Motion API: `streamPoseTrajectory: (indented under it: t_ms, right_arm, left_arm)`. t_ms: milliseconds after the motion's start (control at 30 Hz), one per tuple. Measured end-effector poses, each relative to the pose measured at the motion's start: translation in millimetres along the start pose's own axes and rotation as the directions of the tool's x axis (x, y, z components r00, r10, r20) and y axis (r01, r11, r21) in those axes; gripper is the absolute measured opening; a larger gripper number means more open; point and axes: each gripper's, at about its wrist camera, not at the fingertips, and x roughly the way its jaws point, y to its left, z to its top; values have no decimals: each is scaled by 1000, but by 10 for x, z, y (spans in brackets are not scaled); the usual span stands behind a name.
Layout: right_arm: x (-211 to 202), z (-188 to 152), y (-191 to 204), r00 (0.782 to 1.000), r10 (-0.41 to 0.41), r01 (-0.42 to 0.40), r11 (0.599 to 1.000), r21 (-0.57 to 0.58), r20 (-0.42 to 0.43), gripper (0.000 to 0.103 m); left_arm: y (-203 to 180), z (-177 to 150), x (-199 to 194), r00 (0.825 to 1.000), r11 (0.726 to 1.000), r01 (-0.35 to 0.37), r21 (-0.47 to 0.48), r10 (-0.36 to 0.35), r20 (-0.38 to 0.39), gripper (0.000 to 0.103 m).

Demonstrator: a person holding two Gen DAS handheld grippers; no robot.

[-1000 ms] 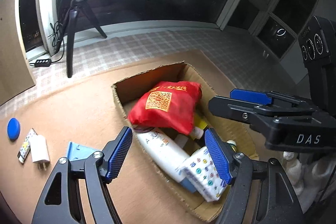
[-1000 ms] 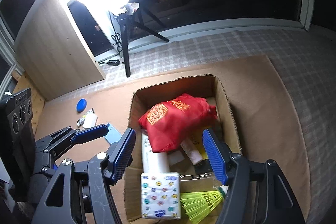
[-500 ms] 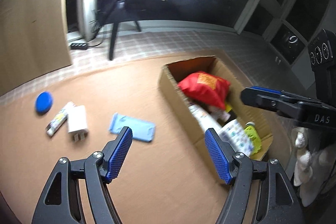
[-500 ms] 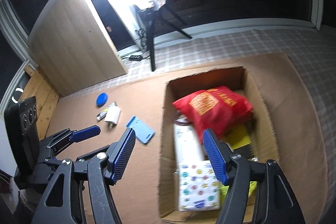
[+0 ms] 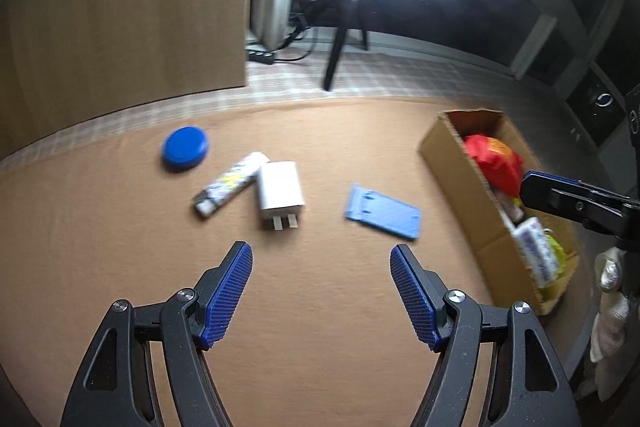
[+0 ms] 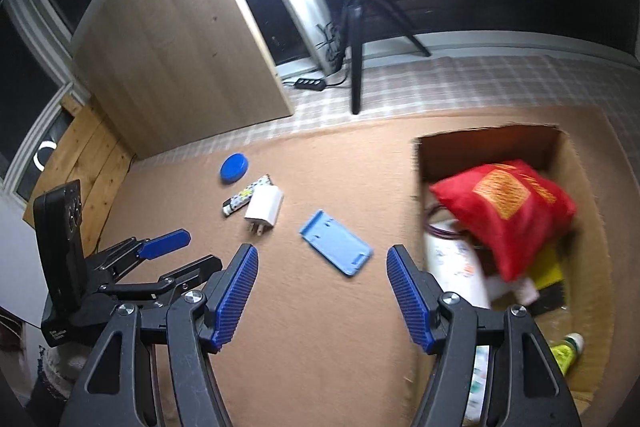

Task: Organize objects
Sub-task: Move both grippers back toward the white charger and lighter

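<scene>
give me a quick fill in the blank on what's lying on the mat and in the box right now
1. The round flat item farthest from the cardboard box is coloured ____.
2. The loose item lying nearest the box is the light blue ____.
3. The white charger lies with its metal ____ pointing toward the grippers.
4. The big soft item on top inside the box is a ____ bag.

Missing words: blue; tray; prongs; red
</scene>
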Motion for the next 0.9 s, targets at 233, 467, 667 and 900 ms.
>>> streamPoseTrajectory:
  t_ms: [233, 467, 667, 900]
  right_arm:
    - [465, 142, 207, 996, 68, -67, 997, 26, -61, 63]
    - [959, 272, 380, 982, 140, -134, 989, 57, -125, 63]
    - [1312, 358, 465, 972, 156, -147, 987, 65, -176, 63]
    - [1609, 406, 412, 960, 171, -152, 983, 100, -222, 59]
  left_arm:
    - [264, 27, 143, 1000, 999, 26, -40, -27, -11, 75]
    - [410, 81, 405, 996, 994, 79, -74, -81, -35, 74]
    - [492, 169, 641, 992, 990, 105, -89, -110, -54, 70]
    - [516, 242, 883, 987, 986, 133, -102, -141, -77, 62]
